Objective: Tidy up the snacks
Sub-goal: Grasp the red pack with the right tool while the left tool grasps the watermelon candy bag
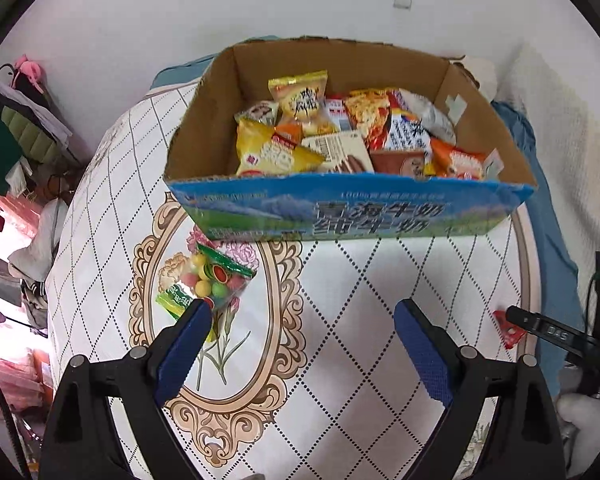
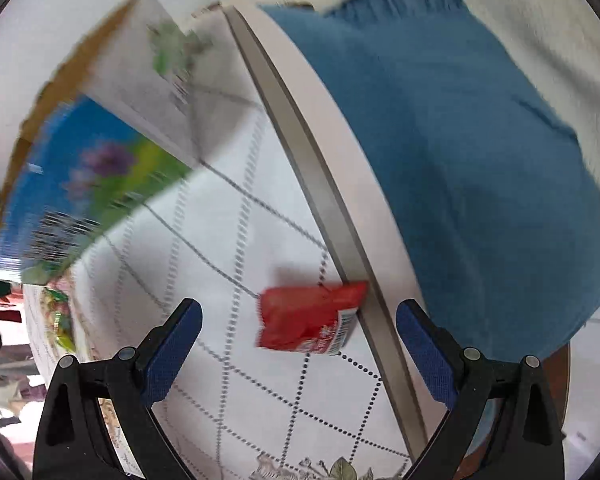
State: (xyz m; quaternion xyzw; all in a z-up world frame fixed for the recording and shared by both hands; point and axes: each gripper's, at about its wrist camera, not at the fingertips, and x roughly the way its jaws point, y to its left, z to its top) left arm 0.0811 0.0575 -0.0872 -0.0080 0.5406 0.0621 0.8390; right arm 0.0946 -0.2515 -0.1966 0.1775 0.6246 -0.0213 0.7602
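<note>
Our left gripper [image 1: 302, 314] hangs with jaws spread wide, nothing between them, over the patterned desk [image 1: 340, 280]. At its left fingertip lies a clear candy bag [image 1: 208, 282] of coloured balls. Beyond it, the cardboard box [image 1: 340, 208] sits heaped with snack packets [image 1: 352, 136].

Our right gripper [image 2: 298, 312] is also wide apart and empty. Just ahead, between its fingers, a red packet [image 2: 308, 320] lies flat near the desk's edge band. The view is blurred; blue cloth [image 2: 460, 160] lies to the right.
</note>
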